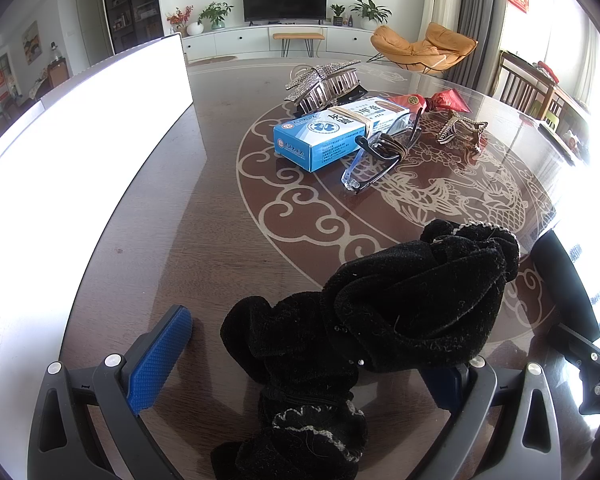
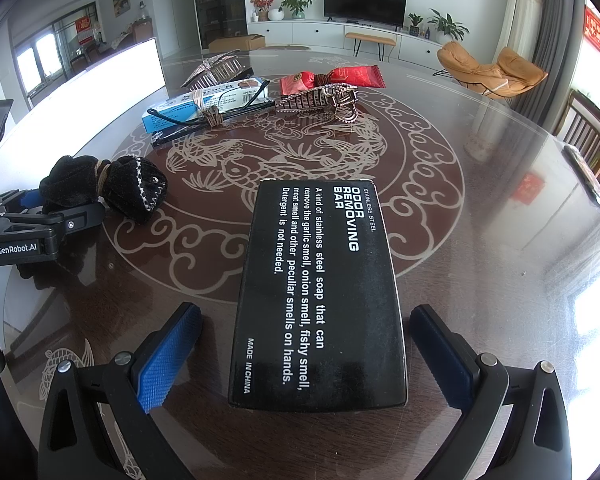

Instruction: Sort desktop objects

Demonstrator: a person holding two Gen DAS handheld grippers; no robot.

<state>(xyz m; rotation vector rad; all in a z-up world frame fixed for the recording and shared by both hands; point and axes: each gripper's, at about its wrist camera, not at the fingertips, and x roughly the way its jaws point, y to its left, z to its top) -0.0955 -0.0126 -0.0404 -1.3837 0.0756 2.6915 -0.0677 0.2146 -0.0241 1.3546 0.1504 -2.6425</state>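
Observation:
A black velvet hair scrunchie [image 1: 380,312] with a beaded trim lies on the glass tabletop between the fingers of my left gripper [image 1: 308,344]. The gripper is open: its left blue pad [image 1: 160,356] stands clear of the cloth, and the right pad is mostly hidden behind it. In the right wrist view the scrunchie [image 2: 108,188] sits at the left gripper's tip. A black "odor removing bar" box [image 2: 320,292] lies flat between the fingers of my right gripper [image 2: 306,312], which is open with a gap on each side.
Farther back lie a blue medicine box [image 1: 332,132], folded glasses [image 1: 380,152], a silver rhinestone hair claw [image 1: 324,80], a red snack wrapper [image 1: 432,102] and a gold hair claw [image 1: 460,130]. A tall white container [image 1: 80,140] stands at the left. The table edge [image 2: 572,240] curves at the right.

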